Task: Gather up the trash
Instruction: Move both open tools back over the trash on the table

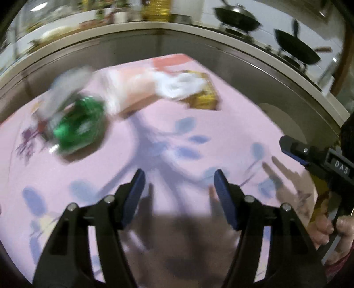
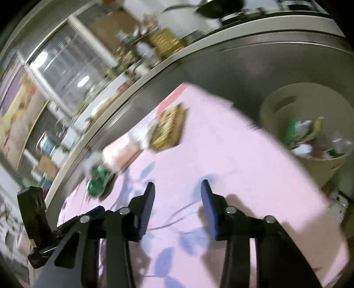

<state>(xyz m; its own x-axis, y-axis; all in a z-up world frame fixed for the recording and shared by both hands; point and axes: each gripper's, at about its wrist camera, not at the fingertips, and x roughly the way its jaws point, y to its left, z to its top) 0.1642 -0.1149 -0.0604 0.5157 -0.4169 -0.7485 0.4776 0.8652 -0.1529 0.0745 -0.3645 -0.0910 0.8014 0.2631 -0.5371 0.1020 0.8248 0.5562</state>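
The trash lay in a blurred cluster along the far edge of the pink cloth-covered table (image 1: 177, 137): a green crumpled wrapper (image 1: 79, 128) at about ten o'clock from the left gripper (image 1: 179, 177), a pale pinkish box (image 1: 135, 93) just beside it, white crumpled paper (image 1: 179, 85) at twelve o'clock touching a yellow-brown packet (image 1: 203, 97). Between that cluster and both grippers the cloth was bare, leaving open room. The left gripper's jaws stood apart with nothing between them. The right gripper (image 2: 177, 188) likewise held nothing, its jaws parted over the cloth. Past the table's far edge ran a grey cabinet front under a pale counter (image 1: 132, 26) bearing dark pans (image 1: 237, 16).

Only the right wrist view showed the beige bin (image 2: 287, 104) at two o'clock, off the table's right edge, with rubbish (image 2: 305, 135) already inside. Only the left wrist view showed the person's hand (image 1: 329, 226) on the right gripper's handle at four o'clock.
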